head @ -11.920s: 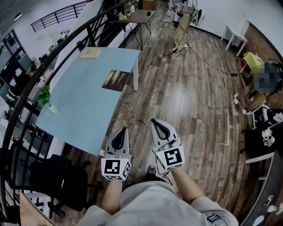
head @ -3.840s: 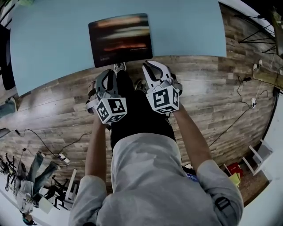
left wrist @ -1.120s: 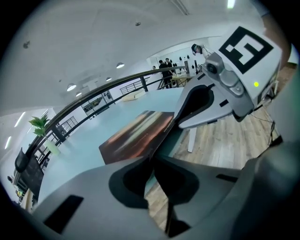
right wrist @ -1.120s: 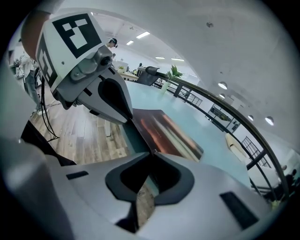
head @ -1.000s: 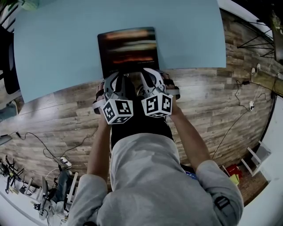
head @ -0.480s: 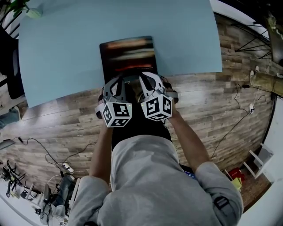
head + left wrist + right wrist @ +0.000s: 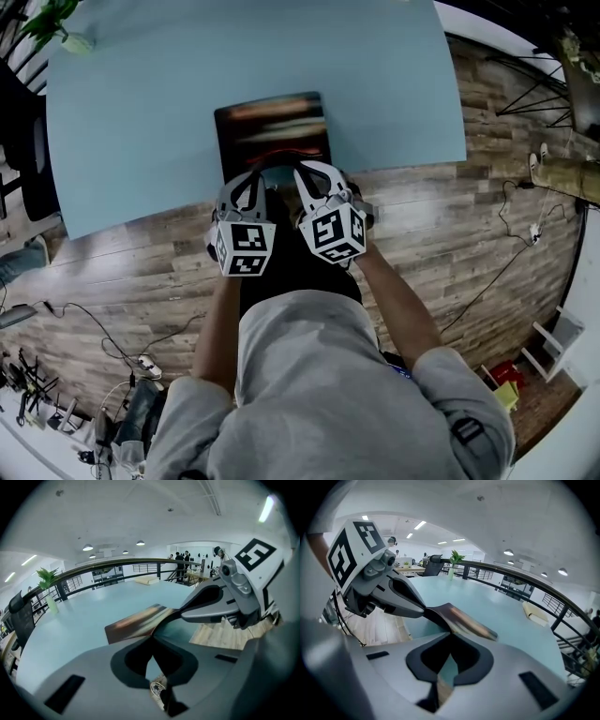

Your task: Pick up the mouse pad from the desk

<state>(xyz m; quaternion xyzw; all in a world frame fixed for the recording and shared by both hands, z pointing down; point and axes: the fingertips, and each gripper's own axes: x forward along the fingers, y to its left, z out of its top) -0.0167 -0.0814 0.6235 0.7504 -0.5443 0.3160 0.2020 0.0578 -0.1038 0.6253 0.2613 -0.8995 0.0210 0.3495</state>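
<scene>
The dark mouse pad [image 7: 272,127] with orange streaks lies on the light blue desk [image 7: 141,112], reaching its near edge. That near edge curls up off the desk, with both grippers on it. My left gripper [image 7: 251,176] is shut on its left part, having closed on it within the last second. My right gripper [image 7: 307,172] is shut on its right part. In the left gripper view the mouse pad [image 7: 136,620] bends up into the left gripper [image 7: 152,637], beside the right gripper [image 7: 220,606]. The right gripper view shows the mouse pad [image 7: 464,618] running into the right gripper [image 7: 450,632].
A small potted plant [image 7: 56,23] stands at the desk's far left corner, and a flat beige book [image 7: 536,612] lies at the far end. A black chair [image 7: 19,141] sits left of the desk. Wooden floor with cables [image 7: 497,244] lies to the right. A curved railing [image 7: 117,564] runs behind the desk.
Both grippers have closed on the pad's near edge and risen a little, rolling inward. The edge now curls up off the desk instead of lying flat.
</scene>
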